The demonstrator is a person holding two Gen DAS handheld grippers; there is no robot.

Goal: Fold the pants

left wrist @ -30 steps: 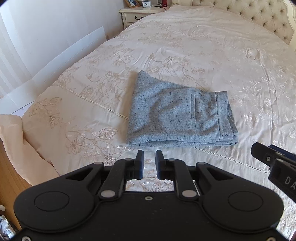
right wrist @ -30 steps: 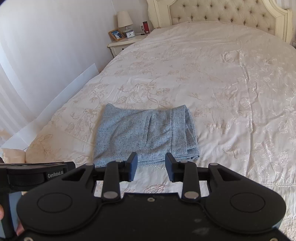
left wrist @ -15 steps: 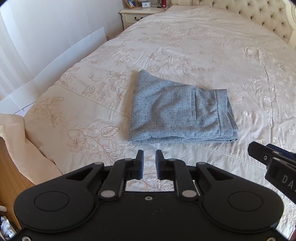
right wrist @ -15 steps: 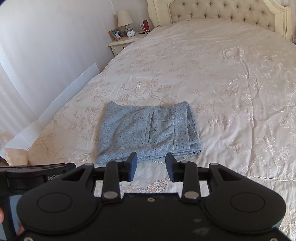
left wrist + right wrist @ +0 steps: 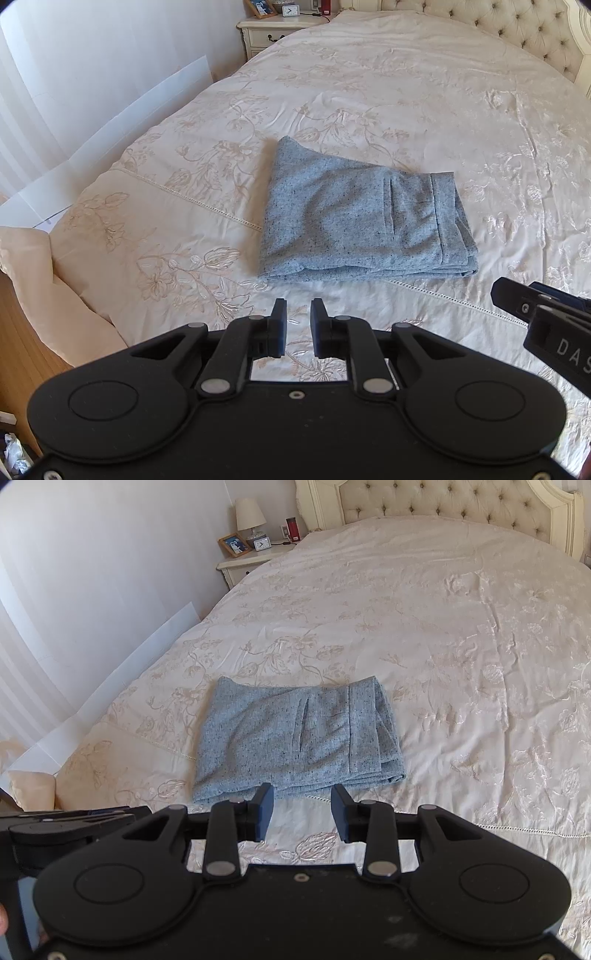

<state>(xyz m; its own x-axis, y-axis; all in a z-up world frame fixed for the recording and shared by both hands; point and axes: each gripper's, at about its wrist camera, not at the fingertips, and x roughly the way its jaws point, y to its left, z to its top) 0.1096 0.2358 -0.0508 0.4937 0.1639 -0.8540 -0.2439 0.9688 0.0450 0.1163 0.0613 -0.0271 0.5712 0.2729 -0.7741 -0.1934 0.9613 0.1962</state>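
Note:
The grey-blue flecked pants lie folded into a compact rectangle on the cream embroidered bedspread; they also show in the right wrist view. My left gripper hangs above the bedspread just short of the pants' near edge, empty, its jaws a narrow gap apart. My right gripper is open and empty, held back over the pants' near edge. Each gripper's body shows at the edge of the other's view.
A white nightstand with a lamp, photo frame and clock stands at the far left of the tufted headboard. A white wall and a white board run along the bed's left side. A cushion lies near left.
Both grippers have drawn back and up a little from the pants, which sit slightly farther away in both views. The pants have not moved. The jaws have not changed.

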